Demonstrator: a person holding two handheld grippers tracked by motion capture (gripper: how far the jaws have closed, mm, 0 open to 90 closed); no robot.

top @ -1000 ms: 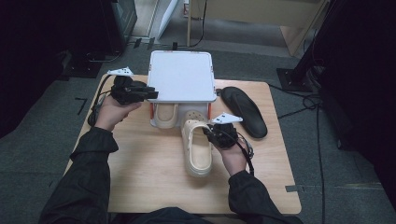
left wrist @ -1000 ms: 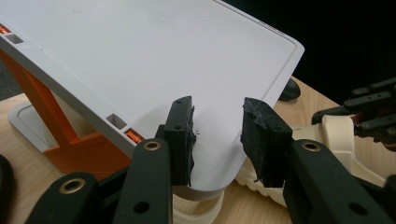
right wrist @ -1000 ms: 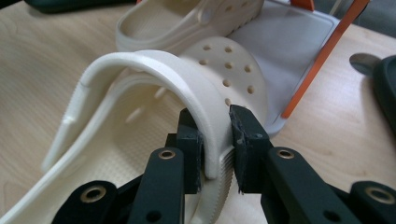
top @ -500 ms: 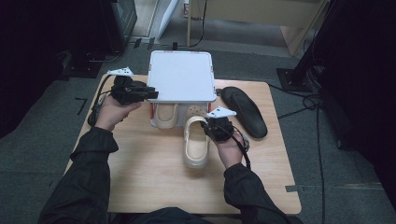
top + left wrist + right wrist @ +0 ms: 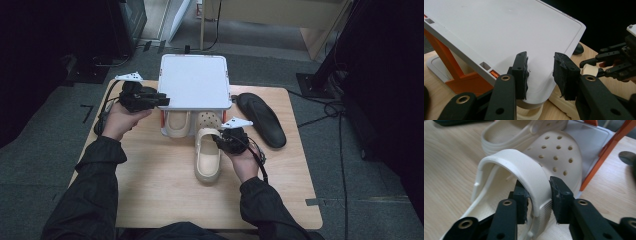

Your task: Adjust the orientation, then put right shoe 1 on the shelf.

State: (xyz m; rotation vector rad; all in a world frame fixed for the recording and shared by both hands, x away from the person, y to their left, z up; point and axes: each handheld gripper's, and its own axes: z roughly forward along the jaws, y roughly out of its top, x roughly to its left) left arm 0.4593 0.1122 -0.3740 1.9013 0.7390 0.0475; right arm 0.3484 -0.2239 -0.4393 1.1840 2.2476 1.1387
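A white rack [image 5: 194, 80] on orange legs [image 5: 456, 72] stands at the back of the wooden table [image 5: 150, 190]. One cream clog [image 5: 176, 125] lies under it. A second cream clog [image 5: 207, 159] has its toe under the rack and its heel toward me. My right gripper [image 5: 218, 140] [image 5: 538, 200] straddles this clog's raised heel strap [image 5: 524, 165]. Its jaws have just been opening, and the strap stands between the pads with a small gap on the left. My left gripper [image 5: 162, 100] [image 5: 540, 72] sits open at the rack top's near left corner, with the white top showing between its jaws.
A black shoe [image 5: 261, 119] lies on the table right of the rack. In the left gripper view the right gripper [image 5: 614, 62] shows beyond the rack corner. Bare wood stretches in front of the clogs, and dark floor with cables surrounds the table.
My right hand and gripper have shifted slightly left, and the clog's heel has swung with them, so it lies straighter. The left hand has kept still.
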